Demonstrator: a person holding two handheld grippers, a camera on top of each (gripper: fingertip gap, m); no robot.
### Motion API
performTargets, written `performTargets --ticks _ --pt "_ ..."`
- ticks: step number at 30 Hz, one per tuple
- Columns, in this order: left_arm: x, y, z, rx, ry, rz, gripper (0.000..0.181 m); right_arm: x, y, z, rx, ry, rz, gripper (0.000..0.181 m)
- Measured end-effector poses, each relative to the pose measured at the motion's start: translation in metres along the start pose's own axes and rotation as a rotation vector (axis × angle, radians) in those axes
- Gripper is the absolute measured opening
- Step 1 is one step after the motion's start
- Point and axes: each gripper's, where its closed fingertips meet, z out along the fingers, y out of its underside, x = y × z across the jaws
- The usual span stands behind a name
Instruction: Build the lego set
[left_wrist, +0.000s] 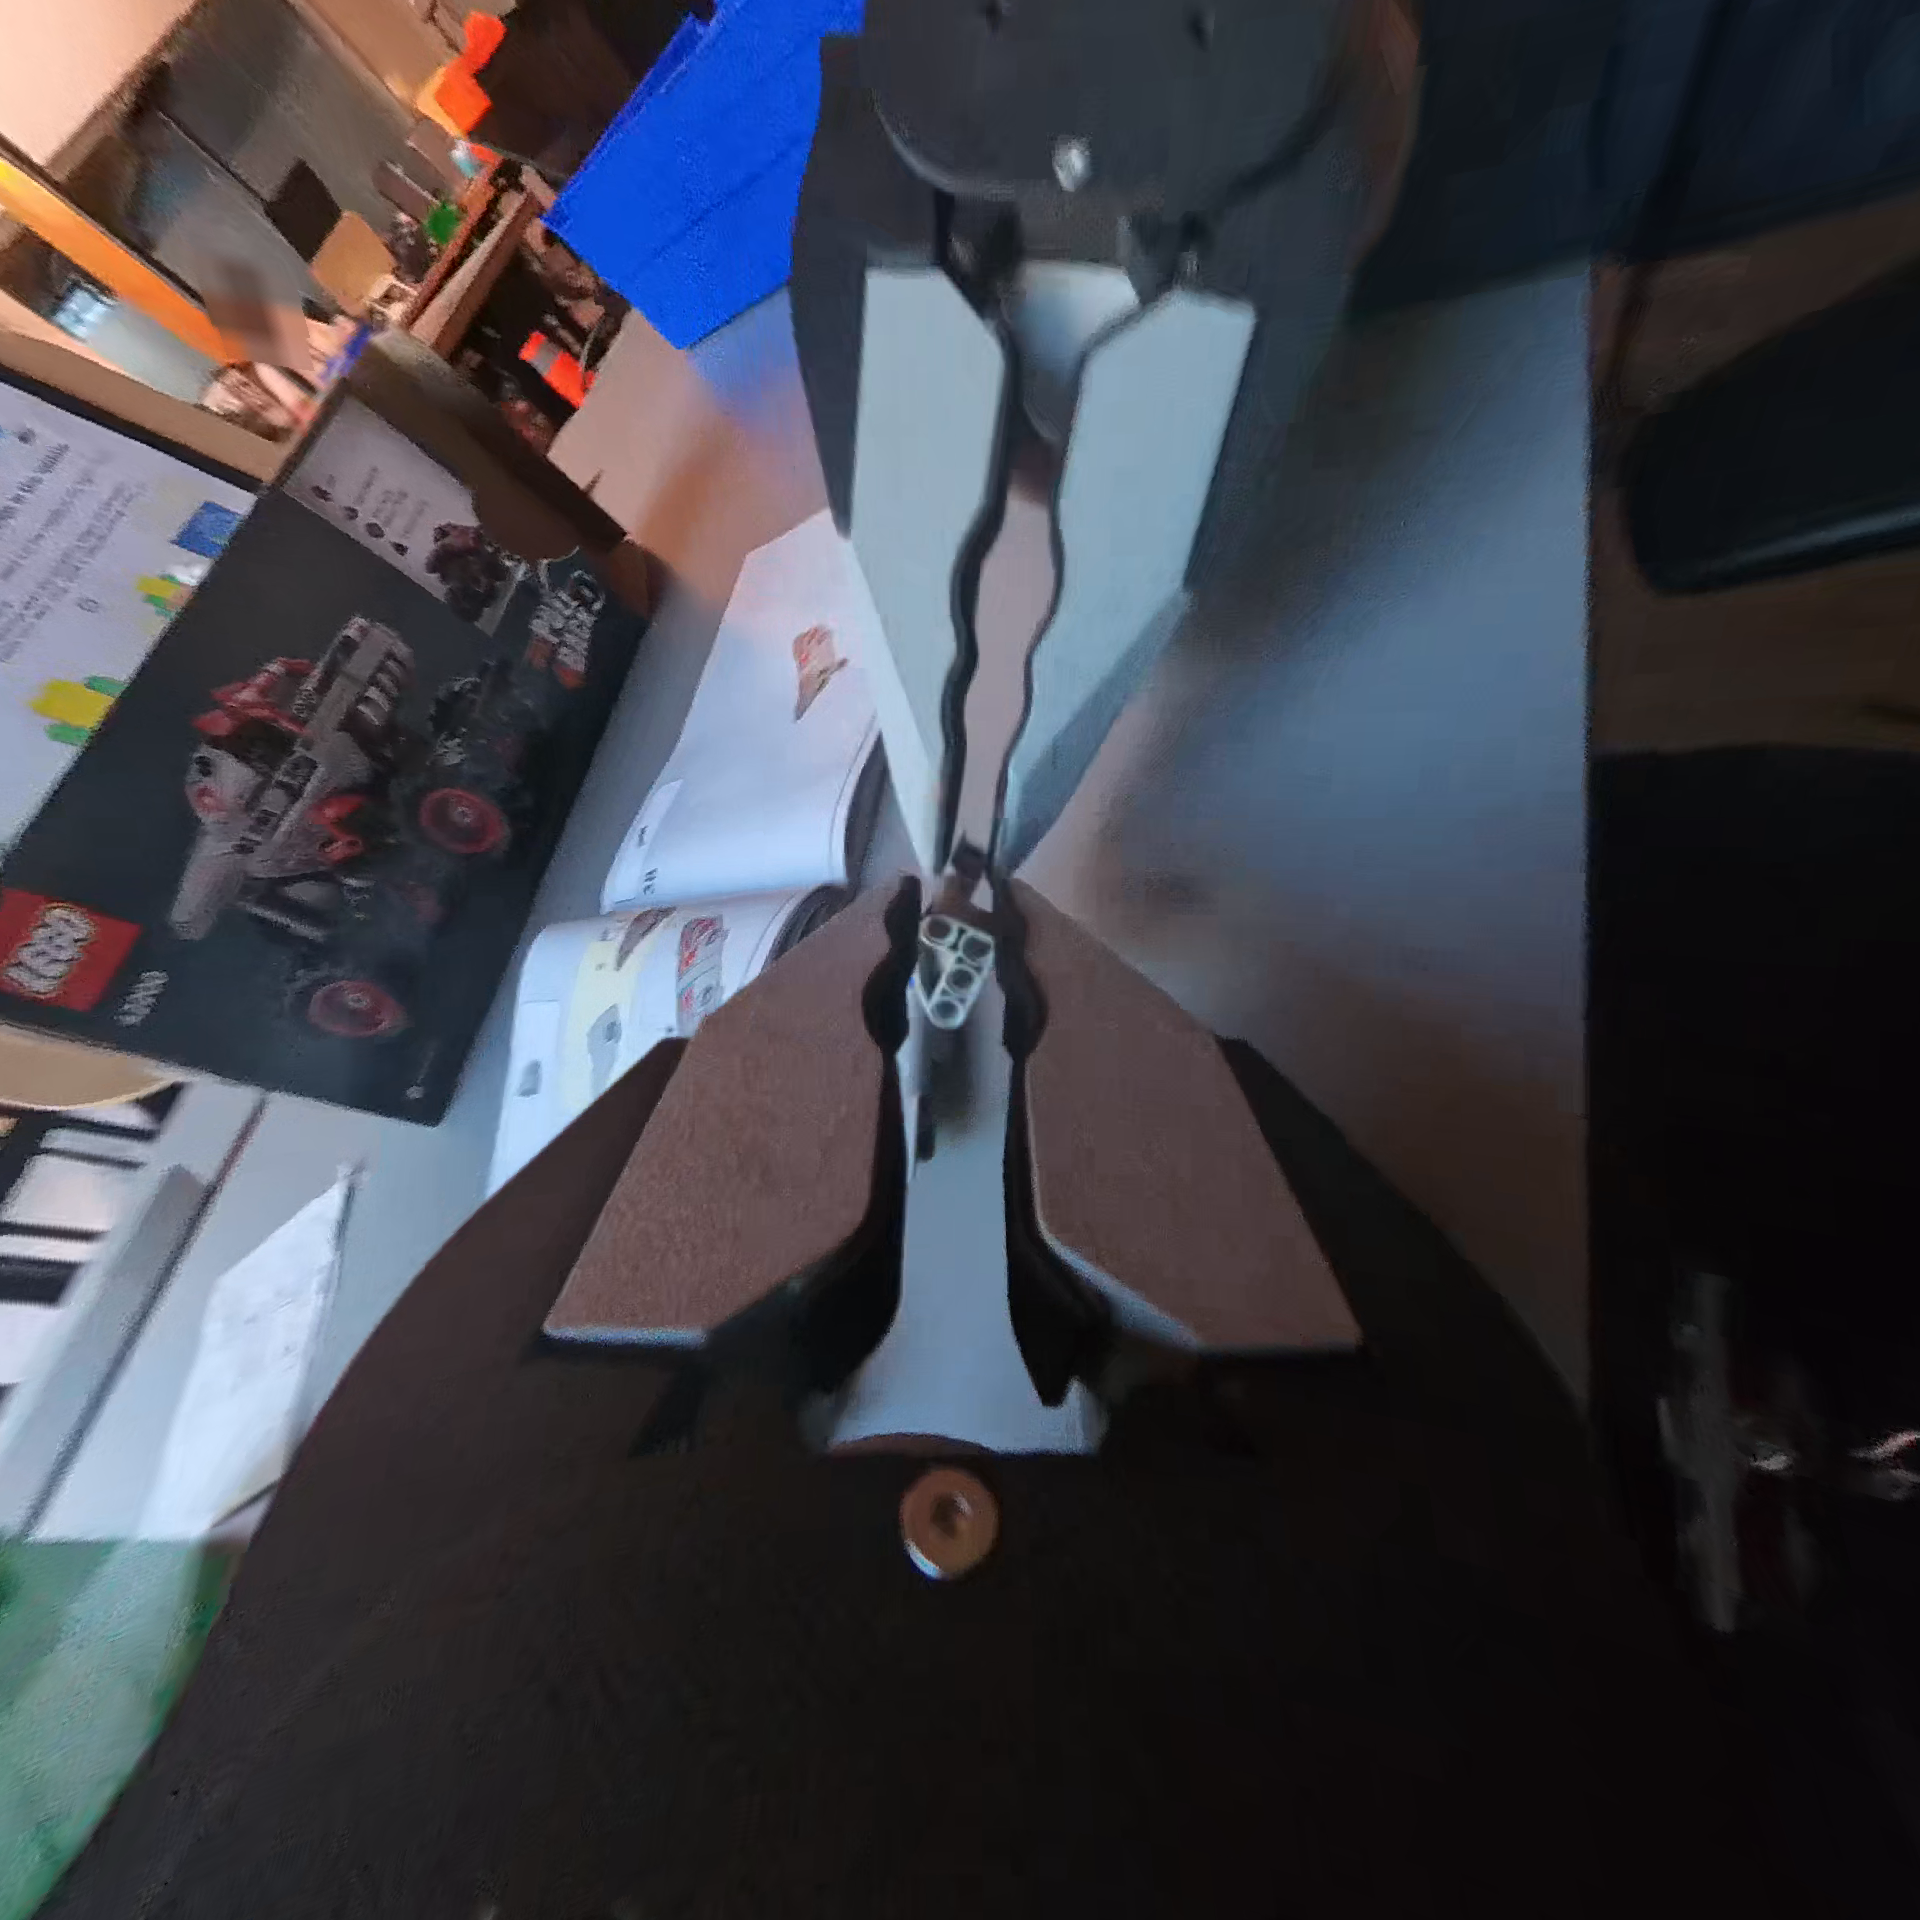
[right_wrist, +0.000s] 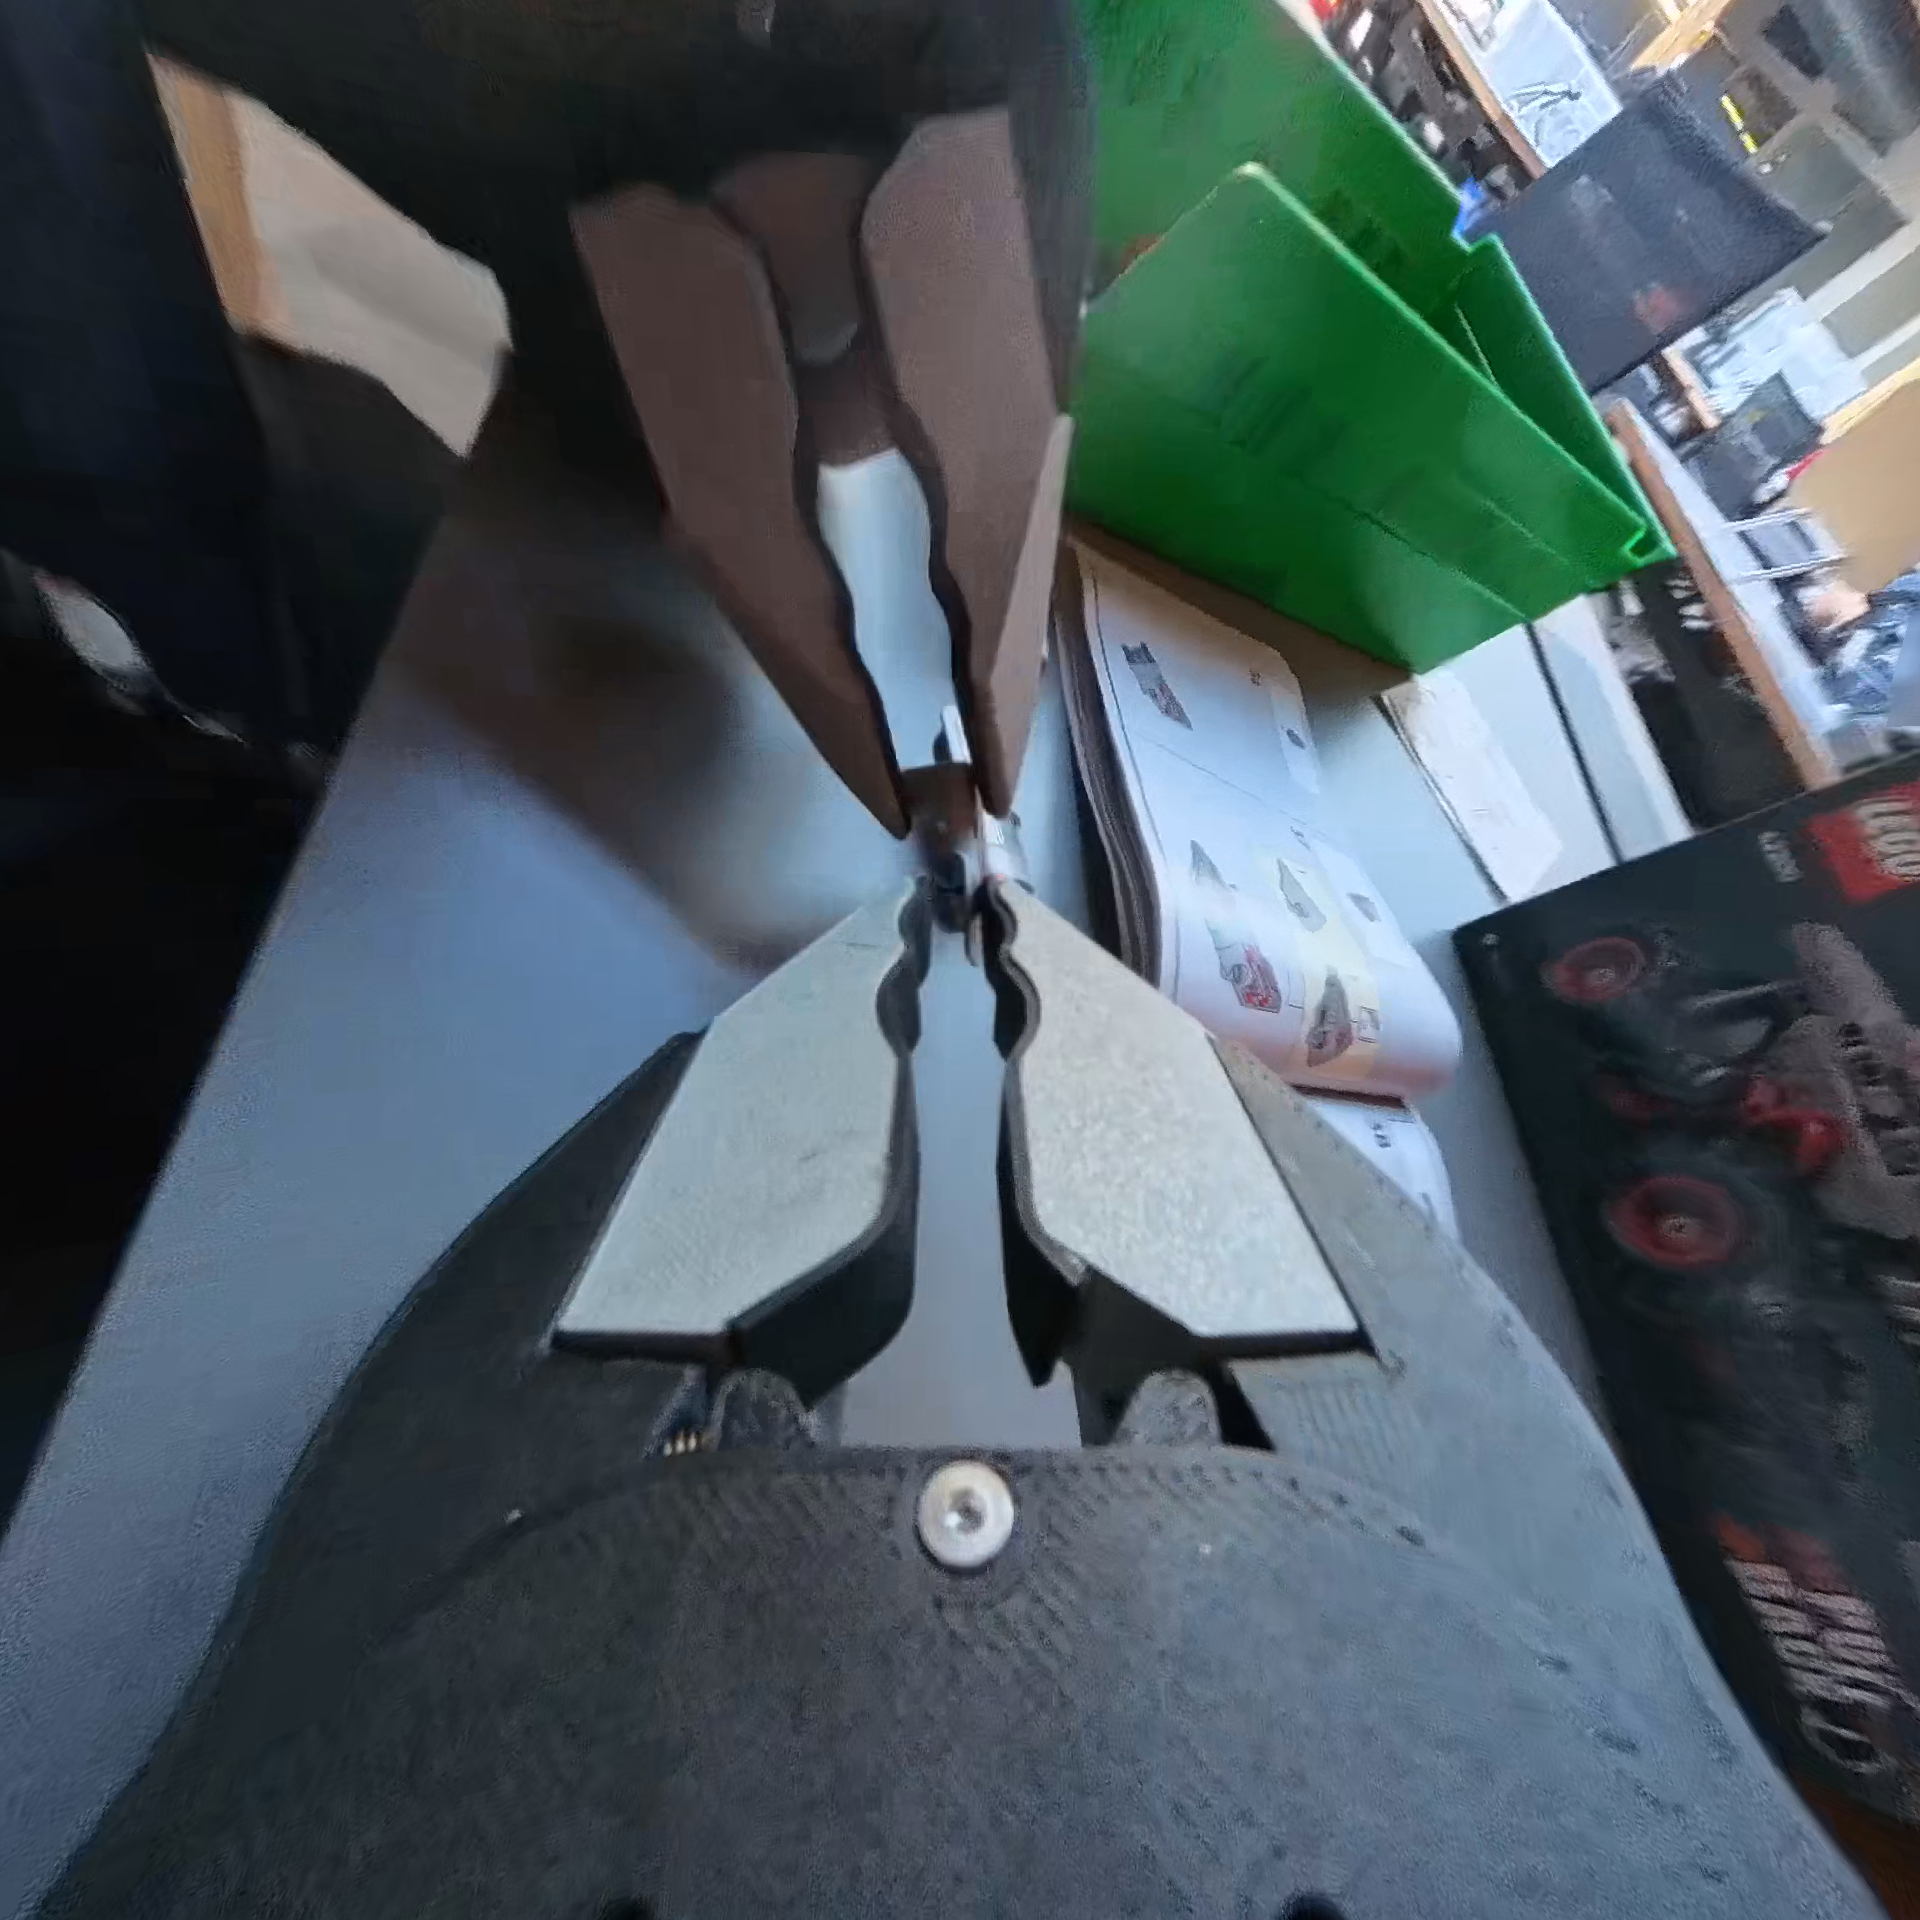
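Observation:
My left gripper is shut on a small light grey beam with round holes, held above the table. My right gripper comes in from the opposite side, tip to tip with the left one. In the right wrist view, my right gripper is shut on a small black piece. That piece touches the grey beam held in the left gripper. How the two pieces join is hidden between the fingertips.
The open instruction booklet lies on the grey table just beside the grippers. The black set box lies beyond it. A blue bin and green bins stand at the table's far sides.

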Motion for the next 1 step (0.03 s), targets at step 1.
performTargets --ticks 1 --pt "0.0004 -0.0043 -0.0004 0.02 0.019 -0.031 0.0 -0.0014 0.0024 0.0018 -0.02 0.008 -0.032 0.005"
